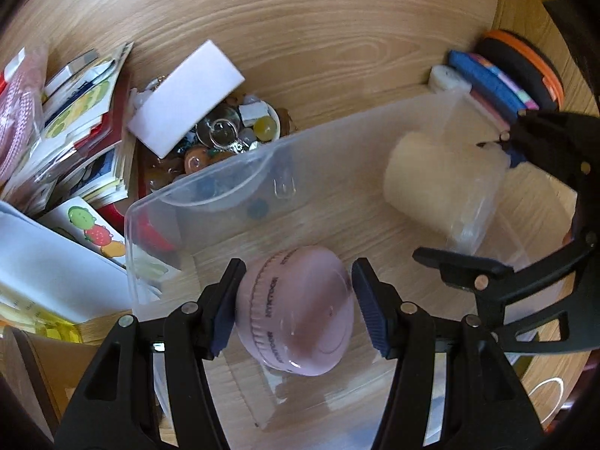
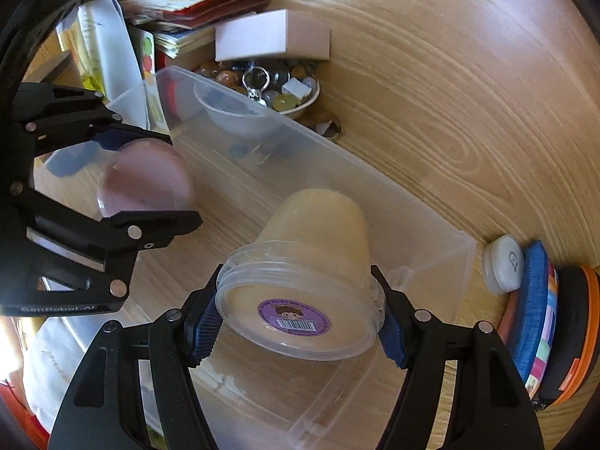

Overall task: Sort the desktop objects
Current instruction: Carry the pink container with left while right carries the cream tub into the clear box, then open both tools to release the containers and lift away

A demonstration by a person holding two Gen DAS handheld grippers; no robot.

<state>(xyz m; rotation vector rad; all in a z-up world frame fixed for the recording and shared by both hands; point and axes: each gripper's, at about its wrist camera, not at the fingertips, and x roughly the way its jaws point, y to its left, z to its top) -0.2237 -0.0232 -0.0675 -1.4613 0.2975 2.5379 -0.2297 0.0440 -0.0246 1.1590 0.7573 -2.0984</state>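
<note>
Between the left gripper's (image 1: 296,307) blue-padded jaws sits a round pink plastic container (image 1: 296,311), clamped over the clear plastic bin (image 1: 210,183). Clamped likewise in the right gripper (image 2: 300,322) is a lidded translucent tub of yellowish putty (image 2: 311,273), inside that bin. Beyond both jaws, a white rectangular block (image 1: 185,97) lies atop a small bowl of trinkets (image 1: 240,127).

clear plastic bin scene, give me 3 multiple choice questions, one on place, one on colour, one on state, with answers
1. Where does the white block lie?
A. on the bowl of trinkets
B. inside the bin
C. on the blue case

2. What colour is the sticker on the lidded tub?
A. green
B. purple
C. red

3. How is the left gripper?
A. open and empty
B. shut on the pink round container
C. out of view

Answers: 1 A, it rests across the bowl beyond the clear bin. 2 B, the lid label is purple. 3 B, both pads press its sides.
</note>
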